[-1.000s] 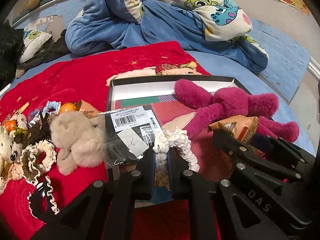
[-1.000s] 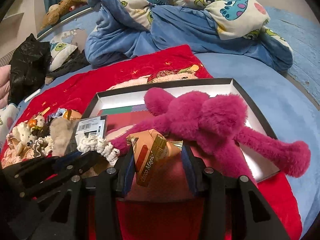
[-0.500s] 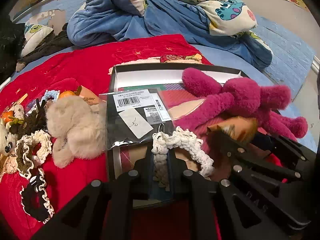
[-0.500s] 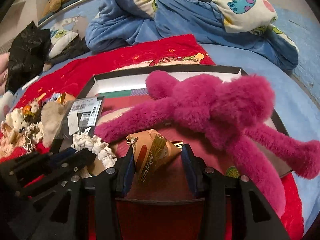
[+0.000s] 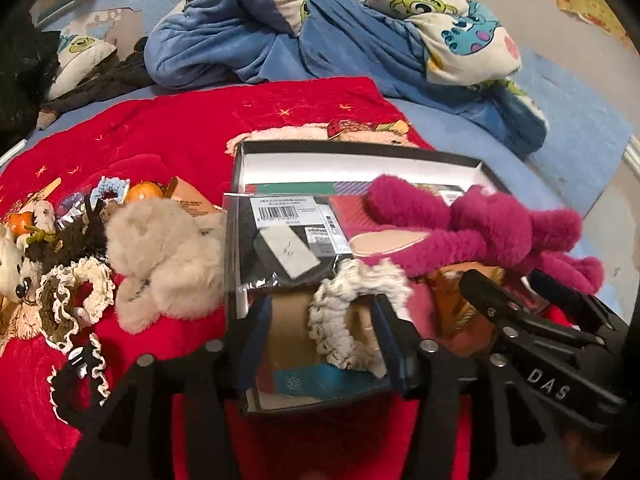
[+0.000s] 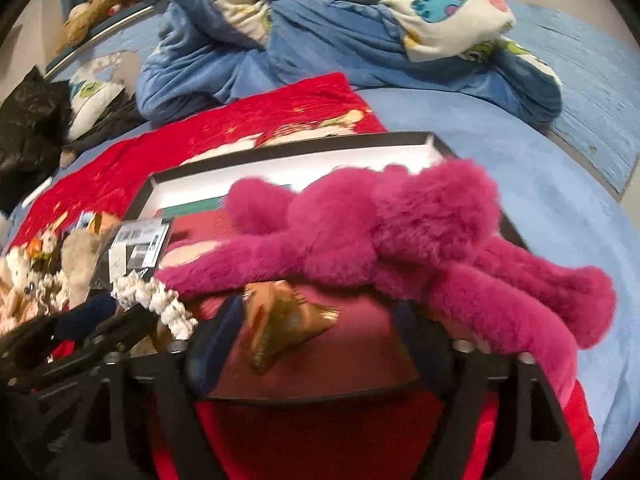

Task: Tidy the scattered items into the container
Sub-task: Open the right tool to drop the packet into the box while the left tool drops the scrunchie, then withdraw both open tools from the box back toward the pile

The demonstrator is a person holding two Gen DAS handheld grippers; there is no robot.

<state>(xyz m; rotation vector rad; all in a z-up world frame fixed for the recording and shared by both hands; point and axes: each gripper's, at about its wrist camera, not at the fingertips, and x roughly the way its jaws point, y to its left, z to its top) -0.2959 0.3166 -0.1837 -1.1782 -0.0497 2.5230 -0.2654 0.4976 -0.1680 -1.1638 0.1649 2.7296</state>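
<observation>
The right gripper's (image 5: 516, 292) arm reads "DAS" in the left view; a barcode label with print too small to read sits on the clear packet (image 5: 288, 240), which lies over the box's (image 5: 360, 152) left rim. Both claws are opening. The left gripper (image 5: 320, 320) has its jaws spread either side of the cream scrunchie (image 5: 352, 312), its pads clear of it, above the box's near left corner. The right gripper (image 6: 316, 320) has let go of the gold snack bag (image 6: 280, 320), which sits blurred between wide jaws over the box's near edge. A magenta plush (image 6: 380, 232) sprawls across the box, its legs past the right rim. Left of the box, a beige plush (image 5: 168, 256) and lace scrunchies (image 5: 76, 296) crowd the red blanket (image 5: 240, 112); the near strip is bare.
</observation>
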